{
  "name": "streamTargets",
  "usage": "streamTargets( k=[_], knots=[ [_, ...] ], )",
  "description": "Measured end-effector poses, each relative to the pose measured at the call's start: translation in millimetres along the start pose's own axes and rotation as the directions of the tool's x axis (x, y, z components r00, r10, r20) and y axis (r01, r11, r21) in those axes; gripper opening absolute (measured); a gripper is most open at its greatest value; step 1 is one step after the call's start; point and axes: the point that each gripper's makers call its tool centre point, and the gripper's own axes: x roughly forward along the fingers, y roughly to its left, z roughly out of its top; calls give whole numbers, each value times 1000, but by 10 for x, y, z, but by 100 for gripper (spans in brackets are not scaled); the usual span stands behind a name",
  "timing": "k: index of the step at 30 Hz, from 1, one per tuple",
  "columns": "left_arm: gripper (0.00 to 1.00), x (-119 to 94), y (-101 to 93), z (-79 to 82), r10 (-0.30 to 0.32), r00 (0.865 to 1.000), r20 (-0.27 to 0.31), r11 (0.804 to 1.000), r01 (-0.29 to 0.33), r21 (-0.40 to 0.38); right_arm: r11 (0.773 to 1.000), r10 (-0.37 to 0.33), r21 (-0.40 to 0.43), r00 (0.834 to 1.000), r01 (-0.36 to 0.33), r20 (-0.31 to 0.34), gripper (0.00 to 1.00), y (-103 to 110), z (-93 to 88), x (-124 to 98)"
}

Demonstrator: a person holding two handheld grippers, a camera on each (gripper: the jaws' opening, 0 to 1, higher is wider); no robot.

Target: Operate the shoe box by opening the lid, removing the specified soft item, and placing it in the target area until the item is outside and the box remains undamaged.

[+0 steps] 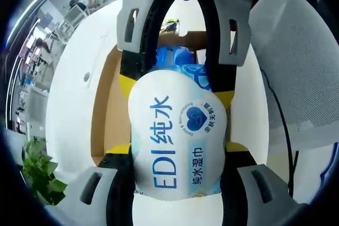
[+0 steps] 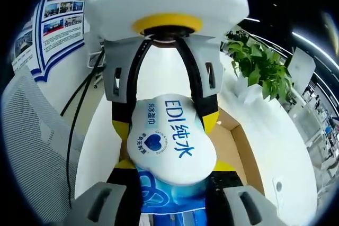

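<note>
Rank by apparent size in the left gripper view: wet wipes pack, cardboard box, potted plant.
1. Wet wipes pack, though it sits closest to the camera, which inflates it.
2. Cardboard box, partly hidden.
3. Potted plant, cut by the view's edge.

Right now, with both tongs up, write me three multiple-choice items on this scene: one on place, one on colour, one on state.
1. Where is the wet-wipe pack?
A. Lying flat on the table
B. Between both tongs, above the open box
C. Under a closed lid

2. What colour is the pack's large lettering?
A. Blue
B. Red
C. Black

3. How does the shoe box stand?
A. Taped shut
B. Crushed flat
C. Open, brown interior showing

Key: 1 B, the left tongs and right tongs grip opposite ends of it over the box; 2 A, the print reads blue on white; 3 C, the cardboard inside is exposed.
</note>
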Motion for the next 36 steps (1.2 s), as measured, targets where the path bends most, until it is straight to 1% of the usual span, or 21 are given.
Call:
streamTargets(
  k=[7,18,25,32,36],
  knots=[
    [65,-63,-16,109,-2,1000,2,1000,2,-4,1000,6,-1,1000,-6,8,41,20,14,-147],
    [65,-122,-85,316,-15,1000,1,1000,15,-2,1000,8,9,1000,-8,16,41,62,-32,-372],
    [65,-148,-103,510,-12,1000,13,1000,12,0,1000,3,4,1000,-3,16,41,53,-89,-566],
    [65,-151,-152,747,-24,999,24,1000,24,0,1000,6,9,1000,-6,15,41,65,-177,-776],
    [65,-148,-183,833,-27,999,25,1000,27,2,1000,6,11,1000,-6,13,41,84,-225,-871]
  ],
)
